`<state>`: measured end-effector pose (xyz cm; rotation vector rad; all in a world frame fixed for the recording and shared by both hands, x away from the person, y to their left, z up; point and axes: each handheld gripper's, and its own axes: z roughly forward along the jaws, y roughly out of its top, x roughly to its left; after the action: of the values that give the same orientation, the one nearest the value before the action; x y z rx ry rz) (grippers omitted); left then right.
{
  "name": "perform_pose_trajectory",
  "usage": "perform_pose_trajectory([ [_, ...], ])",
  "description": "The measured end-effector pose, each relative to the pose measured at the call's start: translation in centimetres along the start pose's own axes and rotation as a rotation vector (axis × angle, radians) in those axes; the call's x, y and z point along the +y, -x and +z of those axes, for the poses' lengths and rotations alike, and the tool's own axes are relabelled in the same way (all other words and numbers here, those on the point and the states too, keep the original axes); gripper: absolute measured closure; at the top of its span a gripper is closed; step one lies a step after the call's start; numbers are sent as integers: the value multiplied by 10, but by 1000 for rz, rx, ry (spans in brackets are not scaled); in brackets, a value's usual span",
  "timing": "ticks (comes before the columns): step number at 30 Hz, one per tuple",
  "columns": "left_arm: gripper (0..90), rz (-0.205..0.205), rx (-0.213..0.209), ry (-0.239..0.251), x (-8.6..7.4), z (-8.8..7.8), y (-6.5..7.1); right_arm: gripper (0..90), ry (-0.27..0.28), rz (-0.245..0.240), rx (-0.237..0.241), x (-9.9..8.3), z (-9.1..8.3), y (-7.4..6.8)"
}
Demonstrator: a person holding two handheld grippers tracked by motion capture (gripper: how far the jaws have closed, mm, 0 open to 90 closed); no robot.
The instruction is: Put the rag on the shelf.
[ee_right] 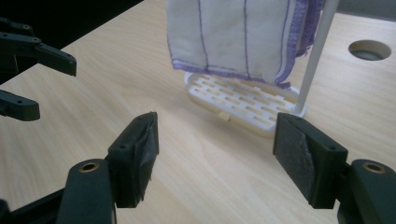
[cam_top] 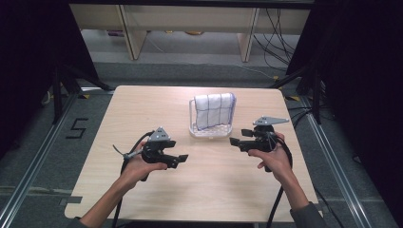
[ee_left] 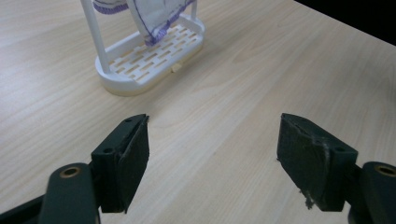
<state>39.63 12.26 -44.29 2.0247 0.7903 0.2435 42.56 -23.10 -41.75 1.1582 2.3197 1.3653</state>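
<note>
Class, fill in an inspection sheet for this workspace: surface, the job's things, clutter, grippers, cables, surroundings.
Surface: light wooden table, with a round hole seen in the right gripper view.
Job's things: white slotted rack with a white, purple-lined cloth draped over its rail.
Clutter: nothing seen.
Grippers: left gripper and right gripper both open, nothing between the jaws, each held short of the rack.
Cables: black cables trail off the near edge; more on the floor behind.
Surroundings: grey floor, dark curtains, wooden furniture legs behind.

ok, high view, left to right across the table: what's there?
left gripper with its jaws apart → white rack with a purple-lined cloth draped over it → right gripper with its jaws apart, all over the wooden table.
</note>
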Motion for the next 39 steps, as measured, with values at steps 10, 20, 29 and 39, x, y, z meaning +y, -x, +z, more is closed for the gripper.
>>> perform_pose_trajectory([
  [10,248,10,-11,-8,-7,-4,4,317,-44,-4,14,-9,3,-11],
  [20,241,29,-13,-19,-20,-13,7,316,-46,-23,38,-21,4,-26],
  [29,237,6,-13,-13,-40,-15,11,314,-55,-32,50,-39,7,-37],
  [39,234,19,-19,-32,-59,-18,19,309,-95,0,46,-60,7,-47],
])
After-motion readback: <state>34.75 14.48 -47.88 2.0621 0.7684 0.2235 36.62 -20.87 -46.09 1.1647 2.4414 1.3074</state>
